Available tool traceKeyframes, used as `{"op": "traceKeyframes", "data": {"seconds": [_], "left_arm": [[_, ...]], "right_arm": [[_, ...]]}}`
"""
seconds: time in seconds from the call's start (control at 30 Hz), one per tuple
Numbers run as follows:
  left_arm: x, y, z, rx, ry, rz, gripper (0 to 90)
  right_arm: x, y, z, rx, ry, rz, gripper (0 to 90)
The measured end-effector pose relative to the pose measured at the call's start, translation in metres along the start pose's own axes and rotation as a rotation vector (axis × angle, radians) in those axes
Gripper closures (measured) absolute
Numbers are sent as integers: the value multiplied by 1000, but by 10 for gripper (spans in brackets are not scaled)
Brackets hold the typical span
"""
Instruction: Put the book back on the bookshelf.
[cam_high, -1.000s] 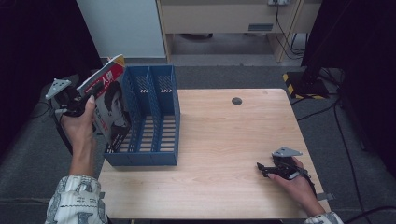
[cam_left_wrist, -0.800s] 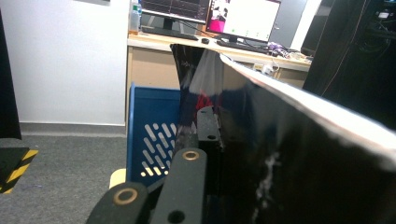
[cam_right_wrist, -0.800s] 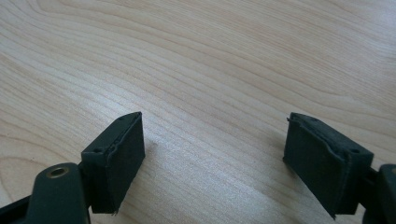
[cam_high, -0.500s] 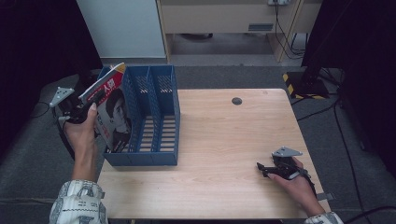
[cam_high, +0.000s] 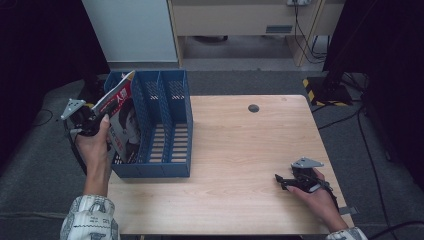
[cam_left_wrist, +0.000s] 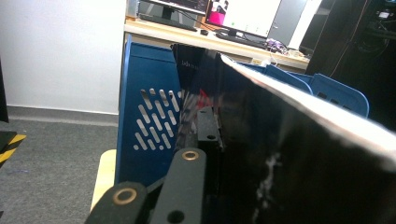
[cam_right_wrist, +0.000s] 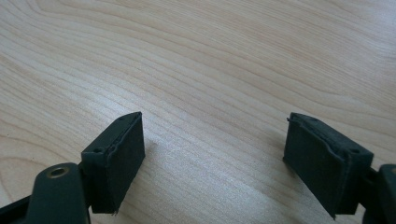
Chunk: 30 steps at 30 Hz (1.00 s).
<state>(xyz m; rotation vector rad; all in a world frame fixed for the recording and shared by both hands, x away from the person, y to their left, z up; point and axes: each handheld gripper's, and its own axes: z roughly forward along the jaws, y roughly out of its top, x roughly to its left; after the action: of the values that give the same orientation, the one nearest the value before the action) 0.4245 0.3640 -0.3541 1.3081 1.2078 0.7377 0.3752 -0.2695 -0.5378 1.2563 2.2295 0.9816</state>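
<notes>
Magazine (cam_high: 122, 122), clamped in the left gripper (cam_high: 95, 117), tilts into the blue file organiser's (cam_high: 170, 125) left slot, left of frame; the right gripper (cam_high: 282, 180) rests spread apart on the worktop (cam_high: 240, 150), lower right.

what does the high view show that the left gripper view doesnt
High view alone: the right gripper open on the wooden table, the magazine cover with a face on it, and the person's sleeves. Left gripper view alone: a desk with monitors behind the rack. Both: the left gripper shut on the magazine, tilted into the blue file rack.

file rack (cam_high: 172, 145): blue | table (cam_high: 240, 165): light wood grain | sleeve (cam_high: 90, 220): patterned
</notes>
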Motion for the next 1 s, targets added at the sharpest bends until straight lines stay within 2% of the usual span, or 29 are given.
{"op": "traceKeyframes", "data": {"seconds": [0.43,0.67,1.0], "left_arm": [[7,-6,-3,46,32,6,839],[13,-7,-7,93,73,4,831],[19,-3,-13,100,71,-22,810]], "right_arm": [[0,0,0,1,1,1,205],[0,0,0,1,0,0,205],[0,0,0,2,1,1,205]]}}
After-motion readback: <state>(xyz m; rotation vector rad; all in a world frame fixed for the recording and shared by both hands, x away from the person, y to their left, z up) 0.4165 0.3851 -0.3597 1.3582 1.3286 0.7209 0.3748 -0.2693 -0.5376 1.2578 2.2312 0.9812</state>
